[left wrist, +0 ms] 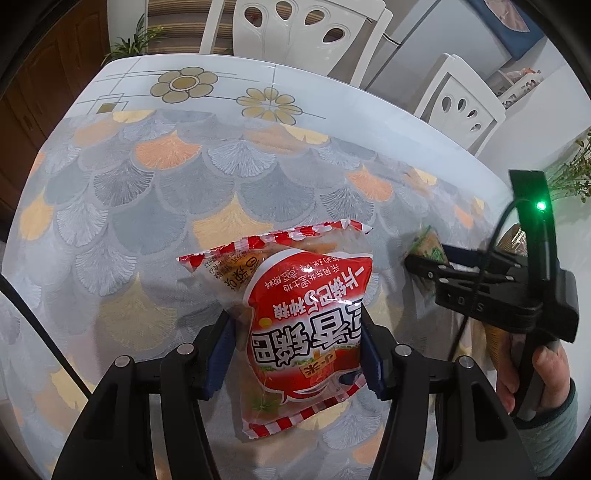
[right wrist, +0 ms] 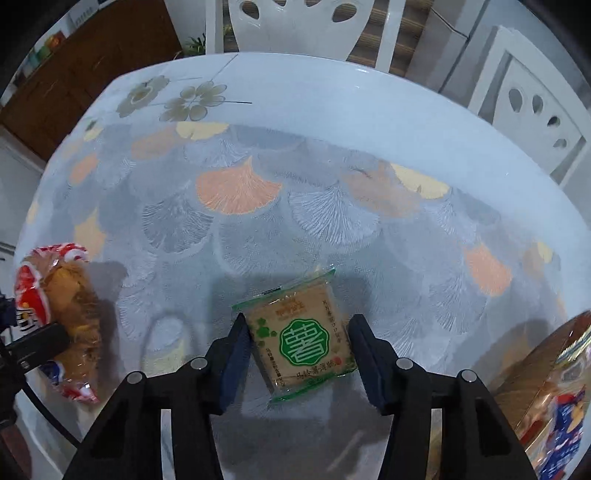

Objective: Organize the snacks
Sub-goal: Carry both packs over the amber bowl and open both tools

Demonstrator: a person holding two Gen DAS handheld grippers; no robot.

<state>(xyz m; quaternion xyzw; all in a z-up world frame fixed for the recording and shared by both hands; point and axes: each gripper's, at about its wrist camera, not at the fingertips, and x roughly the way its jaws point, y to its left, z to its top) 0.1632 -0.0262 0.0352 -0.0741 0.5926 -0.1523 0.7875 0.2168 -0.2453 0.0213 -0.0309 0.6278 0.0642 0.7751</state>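
A red-and-white snack bag (left wrist: 306,314) is clamped between the blue pads of my left gripper (left wrist: 295,350), which is shut on its middle just above the fan-patterned tablecloth (left wrist: 147,221). The same bag (right wrist: 66,295) shows at the left edge of the right wrist view. A small green-trimmed cracker packet (right wrist: 306,332) sits between the fingers of my right gripper (right wrist: 298,325), both pads against its edges. In the left wrist view the right gripper (left wrist: 417,264) points down at the right, with that packet (left wrist: 430,251) at its tip.
White chairs (left wrist: 295,33) (right wrist: 535,107) stand along the table's far and right sides. Another shiny snack bag (right wrist: 554,406) lies blurred at the lower right. A hand (left wrist: 546,369) grips the right gripper's handle. The bare glass table edge (right wrist: 295,85) lies beyond the cloth.
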